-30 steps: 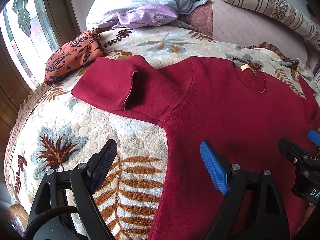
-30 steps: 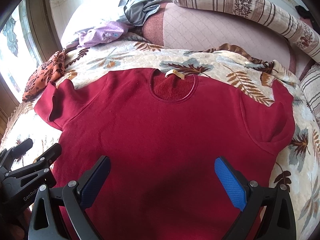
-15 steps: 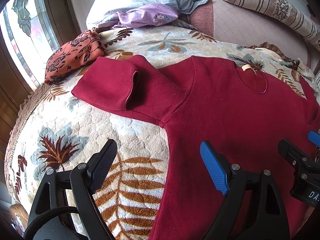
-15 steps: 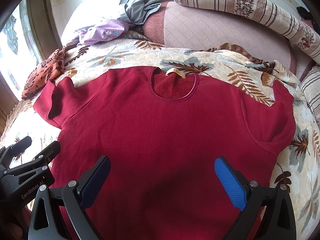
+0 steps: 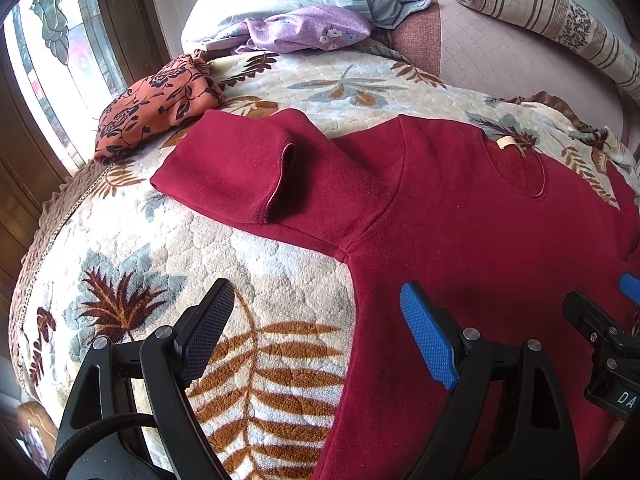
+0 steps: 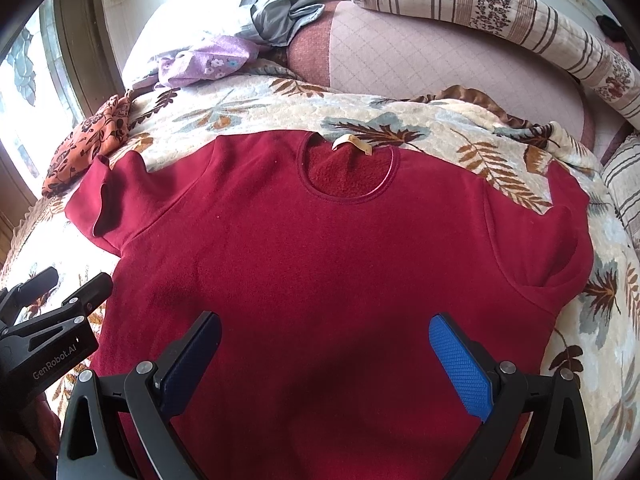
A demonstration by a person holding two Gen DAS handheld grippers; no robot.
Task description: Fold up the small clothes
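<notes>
A dark red sweater [image 6: 320,264] lies flat, front up, on a leaf-patterned blanket [image 6: 248,112], its collar and tan label [image 6: 352,142] at the far side. Its left sleeve [image 5: 228,176] is doubled back on itself. The right sleeve [image 6: 560,240] is tucked in the same way. My left gripper [image 5: 316,320] hovers open over the sweater's left side seam, one finger above the blanket, the other above the cloth. Over the lower middle of the sweater my right gripper [image 6: 324,348] is open and holds nothing. Each gripper shows at the edge of the other's view.
An orange flowered cloth [image 5: 156,104] lies by the window at the left. A purple garment [image 5: 304,32] and a grey-blue one [image 6: 288,4] are heaped at the back. A striped bolster [image 6: 500,12] runs along the back right, behind a pink quilted cushion [image 6: 440,56].
Both views have shifted slightly: the sweater sits a little lower in the frames, so both grippers have edged forward or tilted up. Neither gripper has changed its opening.
</notes>
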